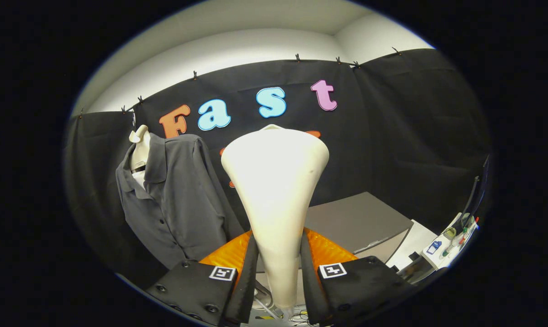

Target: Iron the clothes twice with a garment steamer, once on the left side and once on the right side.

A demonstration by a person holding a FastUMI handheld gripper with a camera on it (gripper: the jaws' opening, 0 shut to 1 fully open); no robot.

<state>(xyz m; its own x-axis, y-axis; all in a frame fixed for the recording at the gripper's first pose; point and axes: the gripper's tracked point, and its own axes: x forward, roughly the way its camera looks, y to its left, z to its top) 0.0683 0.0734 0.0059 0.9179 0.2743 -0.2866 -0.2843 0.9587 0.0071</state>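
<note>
Jaws clamped on steamer point(275, 181) | shirt point(178, 200) beyond them, left

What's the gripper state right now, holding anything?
Gripper: closed on the white garment steamer, both fingers pressing its narrow neck, head up, right of the grey shirt.

Black cloth point(392, 136) hangs as the booth's wall, pinned along its top edge by small clips point(296, 57). Above it a pale wall point(237, 50) meets another at a corner, evenly lit. Below the cloth stands a grey box-like surface point(360, 222), perhaps a cabinet top. Beside it lies a white table point(415, 245) with small bottles or tools, too blurred to name.
</note>
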